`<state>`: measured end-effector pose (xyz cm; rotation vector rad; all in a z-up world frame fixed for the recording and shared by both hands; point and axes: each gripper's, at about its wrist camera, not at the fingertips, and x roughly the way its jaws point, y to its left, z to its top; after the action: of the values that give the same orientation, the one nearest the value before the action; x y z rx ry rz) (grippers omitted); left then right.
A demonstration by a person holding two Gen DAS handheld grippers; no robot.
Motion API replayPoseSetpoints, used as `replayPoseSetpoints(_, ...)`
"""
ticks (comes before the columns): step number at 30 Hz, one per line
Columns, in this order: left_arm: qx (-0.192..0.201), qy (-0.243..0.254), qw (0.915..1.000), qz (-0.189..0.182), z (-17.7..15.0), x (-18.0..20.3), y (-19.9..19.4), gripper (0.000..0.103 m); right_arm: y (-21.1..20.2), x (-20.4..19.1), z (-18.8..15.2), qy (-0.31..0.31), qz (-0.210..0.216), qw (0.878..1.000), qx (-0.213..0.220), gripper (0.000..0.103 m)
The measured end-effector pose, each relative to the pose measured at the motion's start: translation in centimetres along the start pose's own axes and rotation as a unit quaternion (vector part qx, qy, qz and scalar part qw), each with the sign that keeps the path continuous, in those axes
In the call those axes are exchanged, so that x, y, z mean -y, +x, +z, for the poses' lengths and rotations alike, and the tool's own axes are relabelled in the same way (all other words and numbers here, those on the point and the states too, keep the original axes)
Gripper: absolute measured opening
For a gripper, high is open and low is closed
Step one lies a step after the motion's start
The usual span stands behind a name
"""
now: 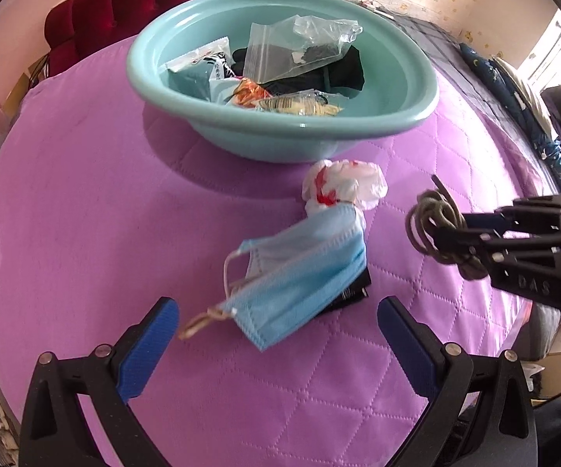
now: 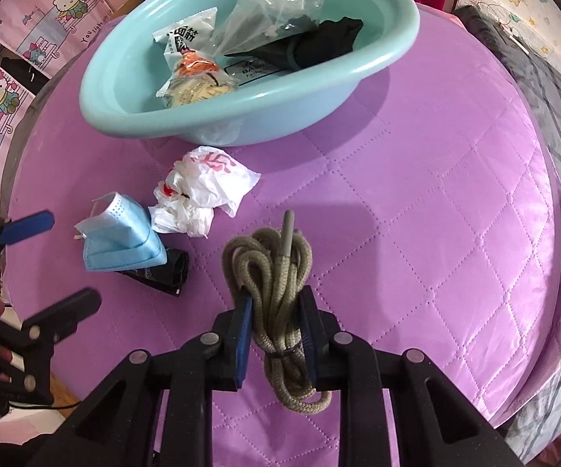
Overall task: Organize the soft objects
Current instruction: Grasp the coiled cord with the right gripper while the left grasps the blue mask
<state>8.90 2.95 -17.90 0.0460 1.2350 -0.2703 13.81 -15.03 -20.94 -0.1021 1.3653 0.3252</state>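
In the right wrist view, the right gripper (image 2: 276, 334) sits at lower centre with its blue pads pinched on a bundle of olive-grey cord (image 2: 270, 272), whose loops stick out above and below the jaws over the purple quilted mat (image 2: 436, 214). To the left of the cord lie a blue face mask (image 2: 121, 239), resting partly on a small black packet (image 2: 167, 270), and a crumpled white plastic bag with red print (image 2: 202, 190) just above the mask. A teal basin (image 2: 125, 116) fills the upper part of the frame, holding snack packets, a clear zip bag and dark cloth. In the left wrist view, the left gripper (image 1: 276, 346) is spread wide at the bottom of the frame, nothing between its pads, with the mask just above it.
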Motion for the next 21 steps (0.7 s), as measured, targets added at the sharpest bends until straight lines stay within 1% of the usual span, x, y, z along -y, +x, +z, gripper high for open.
replayPoseSetpoints(7,-0.001,0.008,0.9999,-0.006,2.2,0.4,1.8,0.103,0.5,0.4,0.2,0.014,-0.004,1.0,-0.001,0.024)
replayPoseSetpoints(11,-0.006,0.018,0.9997,-0.016,2.8,1.1,3.0,0.103,0.8,0.6,0.2,0.02,-0.004,1.0,-0.006,0.024)
replayPoseSetpoints(18,-0.012,0.027,0.9993,-0.023,3.3,1.7,3.7,0.103,1.3,1.3,0.5,0.028,-0.007,1.0,-0.01,0.024)
replayPoseSetpoints(20,-0.011,0.028,0.9993,-0.023,3.4,2.1,3.9,0.093,1.5,1.2,0.5,0.028,-0.007,1.0,-0.012,0.024)
replayPoseSetpoints(21,-0.009,0.029,0.9993,-0.021,3.5,2.1,3.9,0.08,1.5,1.2,0.6,0.028,-0.007,1.0,-0.011,0.024)
